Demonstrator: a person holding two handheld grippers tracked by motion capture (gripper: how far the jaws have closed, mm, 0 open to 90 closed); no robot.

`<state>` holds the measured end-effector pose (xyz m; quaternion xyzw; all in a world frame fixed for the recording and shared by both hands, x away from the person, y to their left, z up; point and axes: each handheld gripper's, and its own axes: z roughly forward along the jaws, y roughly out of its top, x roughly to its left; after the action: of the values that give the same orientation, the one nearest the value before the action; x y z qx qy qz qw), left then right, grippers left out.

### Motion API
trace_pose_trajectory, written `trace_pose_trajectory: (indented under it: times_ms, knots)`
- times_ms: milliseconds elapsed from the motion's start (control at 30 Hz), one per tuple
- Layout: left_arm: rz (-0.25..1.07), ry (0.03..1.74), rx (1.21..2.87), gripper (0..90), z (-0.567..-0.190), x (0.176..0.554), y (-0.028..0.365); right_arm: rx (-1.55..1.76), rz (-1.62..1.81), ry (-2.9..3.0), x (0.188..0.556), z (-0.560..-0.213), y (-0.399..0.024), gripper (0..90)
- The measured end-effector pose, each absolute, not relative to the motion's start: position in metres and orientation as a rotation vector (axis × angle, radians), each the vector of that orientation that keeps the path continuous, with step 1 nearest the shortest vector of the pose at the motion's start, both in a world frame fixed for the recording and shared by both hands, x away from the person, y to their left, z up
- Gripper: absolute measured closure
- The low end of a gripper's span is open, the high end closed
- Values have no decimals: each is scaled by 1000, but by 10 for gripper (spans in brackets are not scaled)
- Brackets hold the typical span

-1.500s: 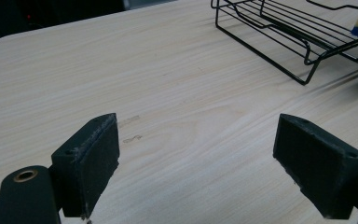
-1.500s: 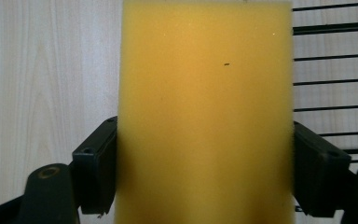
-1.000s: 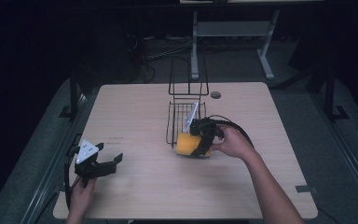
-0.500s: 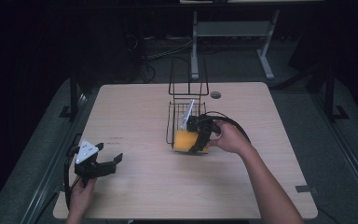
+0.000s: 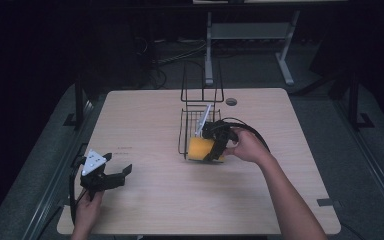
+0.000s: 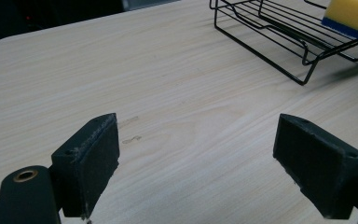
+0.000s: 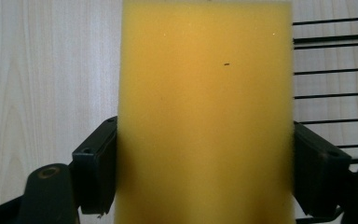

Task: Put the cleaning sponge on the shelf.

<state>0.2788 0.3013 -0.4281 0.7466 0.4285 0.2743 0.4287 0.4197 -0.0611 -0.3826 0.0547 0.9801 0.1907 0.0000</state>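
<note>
One blue underside on sponge (image 6: 352,16).

The tabletop (image 5: 150,125) is pale wood-grain laminate with rounded corners, standing on a dark floor (image 5: 45,150). A black wire rack (image 5: 192,122) rests directly on it, a little beyond the middle, its low tray part lying flat on the surface and a taller wire frame rising at its far end. Just beyond the rack, near the far edge, a small round dark cable port (image 5: 231,101) is set into the surface. A faint scuff mark (image 6: 131,138) shows on the grain in the left gripper view. A dark tab (image 5: 327,202) lies at the near right edge.
</note>
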Motion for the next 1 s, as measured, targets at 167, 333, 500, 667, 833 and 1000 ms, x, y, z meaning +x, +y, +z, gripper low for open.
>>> trace_pose_trajectory:
  times_ms: [167, 333, 500, 667, 833, 1000]
  knots:
    - [682, 1071, 1865, 139, -428, 279, 302, 182, 606, 3090, 422, -384, -62, 221]
    - [683, 1069, 1861, 139, -428, 279, 302, 178, 602, 3093, 423, -384, -61, 220]
    - [684, 1069, 1863, 139, -428, 279, 302, 179, 603, 3093, 424, -384, -61, 220]
    - [684, 1068, 1862, 139, -428, 280, 302, 183, 603, 3091, 425, -384, -62, 220]
    - [685, 1068, 1862, 139, -428, 280, 302, 176, 576, 3085, 427, -380, -59, 220]
    - [687, 1065, 1862, 139, -428, 279, 303, 167, 582, 3087, 431, -379, -54, 220]
